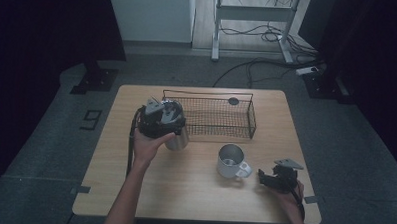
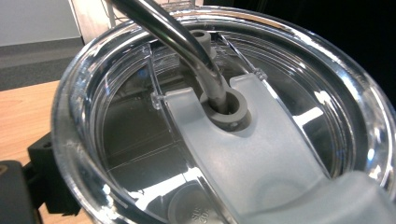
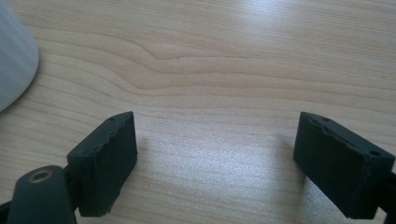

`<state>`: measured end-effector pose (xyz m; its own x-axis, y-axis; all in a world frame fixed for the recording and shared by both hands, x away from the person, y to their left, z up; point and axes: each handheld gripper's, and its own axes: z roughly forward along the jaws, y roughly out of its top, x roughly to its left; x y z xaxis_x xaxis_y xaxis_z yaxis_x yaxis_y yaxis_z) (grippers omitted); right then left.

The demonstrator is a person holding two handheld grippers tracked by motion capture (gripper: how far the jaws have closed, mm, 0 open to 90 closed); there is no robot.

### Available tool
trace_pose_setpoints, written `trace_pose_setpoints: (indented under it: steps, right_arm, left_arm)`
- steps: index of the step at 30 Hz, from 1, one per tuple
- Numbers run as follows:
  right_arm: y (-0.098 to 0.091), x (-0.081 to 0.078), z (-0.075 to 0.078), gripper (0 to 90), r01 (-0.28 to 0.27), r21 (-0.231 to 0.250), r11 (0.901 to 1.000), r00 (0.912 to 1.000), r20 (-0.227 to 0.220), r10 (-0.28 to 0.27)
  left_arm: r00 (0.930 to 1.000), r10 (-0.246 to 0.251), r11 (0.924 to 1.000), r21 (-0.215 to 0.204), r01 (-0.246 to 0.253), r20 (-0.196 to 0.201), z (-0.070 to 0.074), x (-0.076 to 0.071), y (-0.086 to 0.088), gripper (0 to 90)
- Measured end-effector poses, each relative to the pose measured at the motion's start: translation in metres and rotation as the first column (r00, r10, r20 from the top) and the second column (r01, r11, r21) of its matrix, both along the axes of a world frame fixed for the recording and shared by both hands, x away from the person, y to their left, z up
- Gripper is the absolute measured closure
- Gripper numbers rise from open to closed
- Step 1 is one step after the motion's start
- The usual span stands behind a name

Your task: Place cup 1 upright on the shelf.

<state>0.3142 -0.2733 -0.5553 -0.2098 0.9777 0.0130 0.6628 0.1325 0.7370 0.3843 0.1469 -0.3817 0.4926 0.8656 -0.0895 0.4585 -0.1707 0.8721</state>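
The steel tumbler with a clear plastic lid (image 1: 178, 136) stands upright left of centre in the high view, long axis vertical, just in front of the black wire basket (image 1: 221, 118) on the pale wooden table (image 1: 193, 192). The left gripper (image 1: 161, 118) sits over its top; whether its jaws grip anything I cannot tell. In the left gripper view a bent metal straw (image 2: 187, 42) runs from the lid's grey slider (image 2: 261, 158) toward the upper left. At lower right, the right gripper (image 3: 215, 158) rests with jaws parted over bare wood, beside a white mug (image 1: 232, 162), mouth up.
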Motion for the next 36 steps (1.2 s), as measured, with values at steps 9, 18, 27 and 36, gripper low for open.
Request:
trace_pose_setpoints:
  steps: [9, 18, 27, 36]
  right_arm:
    - [0.0, 0.0, 0.0, 13.4, 0.001, 0.001, 1.0, 1.0, 0.002, -0.001]
    - [0.0, 0.0, 0.0, 13.4, 0.001, 0.001, 1.0, 1.0, 0.002, -0.001]
    - [0.0, 0.0, 0.0, 13.4, 0.002, 0.002, 1.0, 1.0, 0.003, -0.002]
    - [0.0, 0.0, 0.0, 13.4, 0.002, 0.002, 1.0, 1.0, 0.003, -0.002]
  left_arm:
    - [1.0, 0.0, 1.0, 0.005, 0.0, 0.005, 0.009, 0.006, -0.004, 3.7]
    - [0.9999, 0.002, 0.9999, -0.015, -0.002, 0.014, 0.016, 0.012, -0.004, 3.7]
    - [0.9998, -0.004, 0.9998, -0.02, 0.004, 0.021, 0.024, 0.018, -0.007, 3.7]
    - [0.9997, 0.008, 0.9997, -0.024, -0.007, 0.021, 0.028, 0.026, -0.008, 3.7]
